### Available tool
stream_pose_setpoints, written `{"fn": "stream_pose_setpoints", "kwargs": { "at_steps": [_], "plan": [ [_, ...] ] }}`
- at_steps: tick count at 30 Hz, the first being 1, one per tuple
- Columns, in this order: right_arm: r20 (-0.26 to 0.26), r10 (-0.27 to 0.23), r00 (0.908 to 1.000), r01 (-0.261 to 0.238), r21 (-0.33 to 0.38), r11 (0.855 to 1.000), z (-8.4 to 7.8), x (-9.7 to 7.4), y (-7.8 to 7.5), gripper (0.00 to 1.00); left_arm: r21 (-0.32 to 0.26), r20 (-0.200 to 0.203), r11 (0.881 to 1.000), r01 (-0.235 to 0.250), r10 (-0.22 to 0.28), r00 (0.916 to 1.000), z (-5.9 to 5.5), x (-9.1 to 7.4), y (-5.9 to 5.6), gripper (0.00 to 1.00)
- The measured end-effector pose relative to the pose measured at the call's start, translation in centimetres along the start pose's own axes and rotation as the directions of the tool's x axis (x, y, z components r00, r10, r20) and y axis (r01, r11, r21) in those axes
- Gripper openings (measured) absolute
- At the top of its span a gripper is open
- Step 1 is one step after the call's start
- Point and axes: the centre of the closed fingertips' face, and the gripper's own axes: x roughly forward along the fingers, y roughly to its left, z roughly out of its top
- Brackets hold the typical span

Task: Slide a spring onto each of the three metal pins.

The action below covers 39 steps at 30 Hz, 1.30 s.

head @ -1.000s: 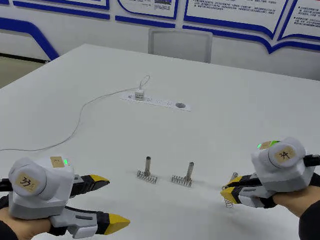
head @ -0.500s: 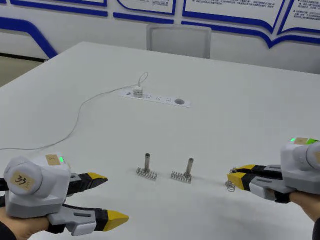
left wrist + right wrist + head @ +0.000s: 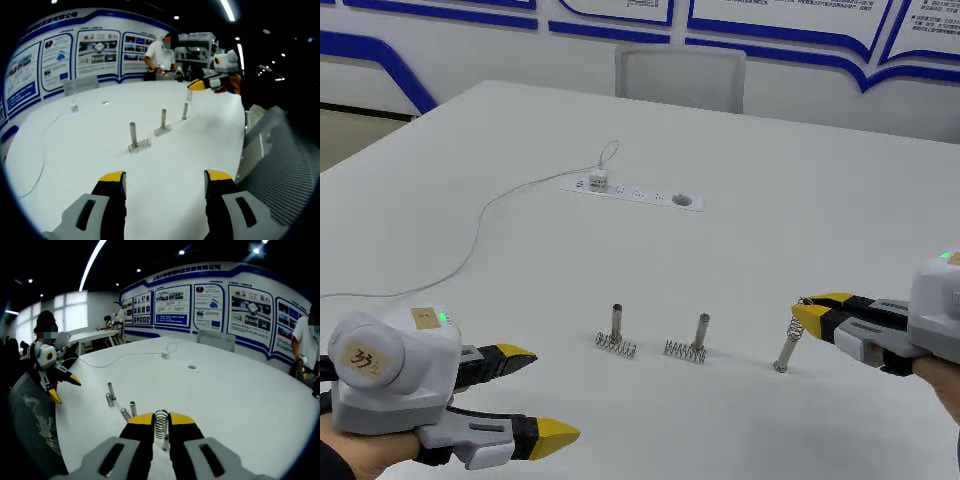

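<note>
Three pins, three springs and two claws are on view. The right claw (image 3: 810,312) is pinching the held spring (image 3: 796,328) between its yellow tips; in the right gripper view this coil stands upright in the pressed-together jaws. Directly beneath the tips, the third pin (image 3: 784,354) leans on the white desk (image 3: 770,200), its top meeting the coil's lower end. Whether the coil has gone over the pin I cannot tell. Ahead of the right claw and to its left stand the second pin (image 3: 701,328) and, beyond it, the first pin (image 3: 616,318), both upright. One spring lies on its side at the foot of each: the second spring (image 3: 685,351) and the first spring (image 3: 616,346). The left claw (image 3: 535,393) is spread wide with nothing between its tips, and all three pins stand well ahead of it. Far beyond both claws lies one power strip (image 3: 635,196) with one white plug (image 3: 597,182) and its cable (image 3: 480,225)
</note>
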Motion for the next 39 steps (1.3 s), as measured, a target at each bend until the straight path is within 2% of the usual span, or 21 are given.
{"fn": "stream_pose_setpoints", "kwargs": {
  "at_steps": [17,25,30,39],
  "plan": [
    [-0.01,-0.019,0.9998,0.019,0.034,0.999,-1.5,1.0,-1.0,0.12,-0.01,-0.013,1.0,-0.002,0.002,0.9999,-0.4,0.1,0.1,0.65],
    [0.006,-0.007,1.0,0.007,0.058,0.998,-3.2,1.4,-1.4,0.12,-0.013,-0.021,1.0,-0.003,0.003,0.9998,-0.7,0.1,0.2,0.64],
    [-0.021,0.003,0.9998,-0.002,0.044,0.999,-4.6,2.2,-1.0,0.12,-0.013,-0.027,1.0,-0.004,0.004,0.9996,-0.9,0.2,0.3,0.64],
    [-0.056,0.011,0.9984,-0.008,0.052,0.999,-6.0,2.7,-1.2,0.12,-0.017,-0.03,1.0,-0.006,0.006,0.9995,-1.0,0.1,0.4,0.64]
  ]
}}
